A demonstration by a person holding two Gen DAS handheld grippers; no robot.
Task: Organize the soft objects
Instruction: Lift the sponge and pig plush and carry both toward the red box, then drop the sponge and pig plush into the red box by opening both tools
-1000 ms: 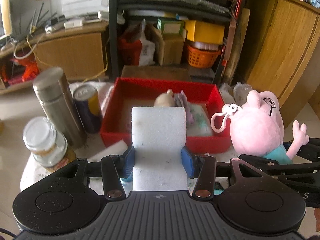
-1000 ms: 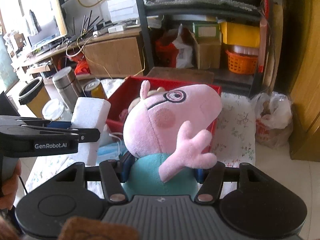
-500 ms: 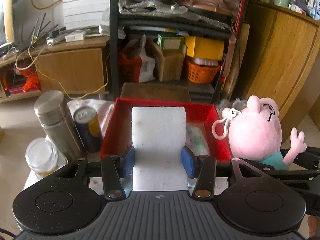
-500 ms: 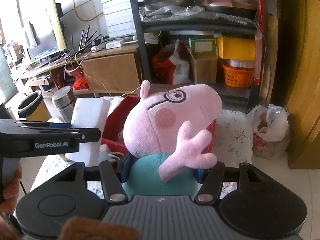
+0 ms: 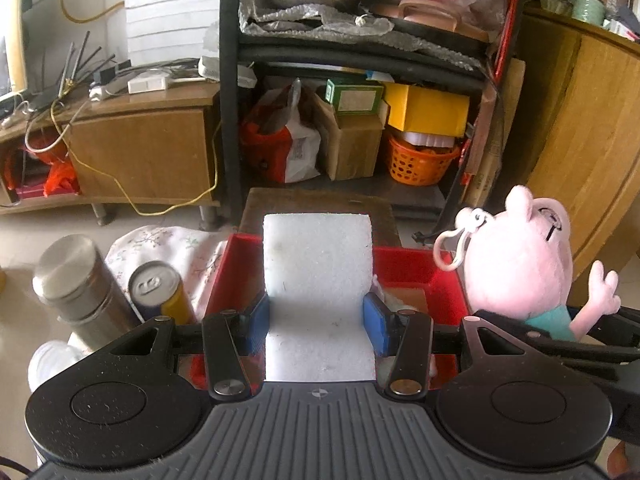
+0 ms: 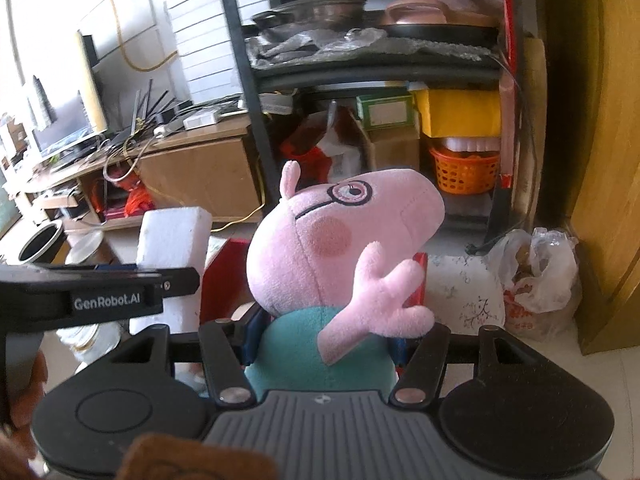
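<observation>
**Foam and plush both gripped above the red box**

Foam block sits upright at frame centre, pinched between my left gripper's blue pads over the red box. My right gripper clamps the pink pig plush by its teal body, centre frame, with the box behind it.

A white foam block held upright hides the middle of the red box behind it, leaving its contents an indistinct patch on the right. A glass jar at lower left is blurred and half covered by the left gripper. In the right wrist view, the pink pig plush covers the blue pads of the right gripper, and a brown object is cut off at the bottom edge.
</observation>
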